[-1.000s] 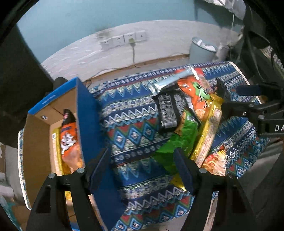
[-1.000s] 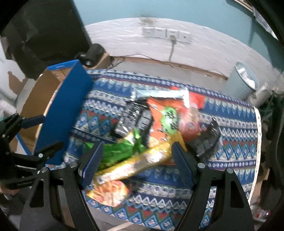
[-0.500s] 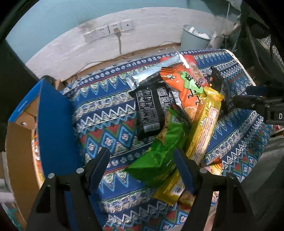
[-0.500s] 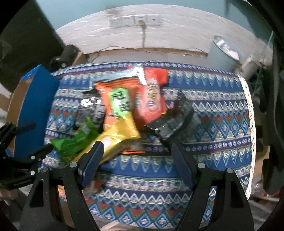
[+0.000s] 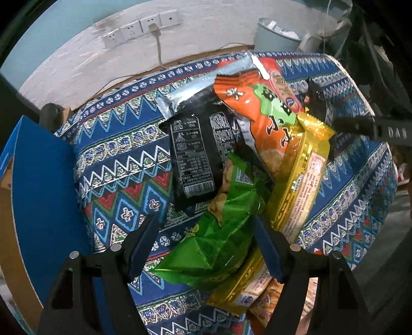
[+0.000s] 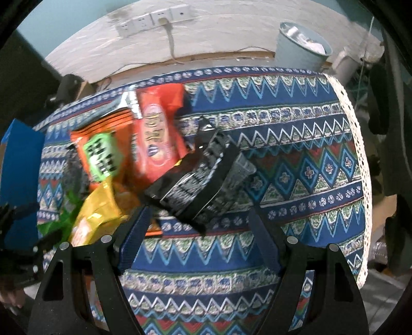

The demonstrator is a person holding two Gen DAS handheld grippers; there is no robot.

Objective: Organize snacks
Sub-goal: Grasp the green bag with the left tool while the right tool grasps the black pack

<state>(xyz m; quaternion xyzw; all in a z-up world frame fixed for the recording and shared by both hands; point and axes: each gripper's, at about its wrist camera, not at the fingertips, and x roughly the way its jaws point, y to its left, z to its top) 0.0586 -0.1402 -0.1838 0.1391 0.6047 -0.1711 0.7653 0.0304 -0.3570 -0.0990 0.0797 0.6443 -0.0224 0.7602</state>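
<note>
A pile of snack packets lies on a patterned tablecloth [image 5: 123, 165]. In the left wrist view my left gripper [image 5: 206, 242] is open, its fingers on either side of a green packet [image 5: 221, 232], with a black packet [image 5: 195, 154], an orange-green packet [image 5: 260, 113] and a yellow packet [image 5: 301, 177] beyond. In the right wrist view my right gripper [image 6: 198, 232] is open just in front of a black packet [image 6: 200, 180]; the red packet [image 6: 157, 139], orange-green packet [image 6: 103, 152] and yellow packet [image 6: 97, 214] lie to its left.
A blue-sided cardboard box [image 5: 38, 206] stands at the table's left edge, also in the right wrist view [image 6: 18, 159]. A pale bin [image 6: 301, 46] and wall sockets [image 6: 152, 18] are behind the table. The tablecloth's lace edge [image 6: 360, 165] marks the right side.
The left gripper swung right from the box and closed in on the green packet. The right gripper swung right toward the black packet at the pile's right. Both stayed open.
</note>
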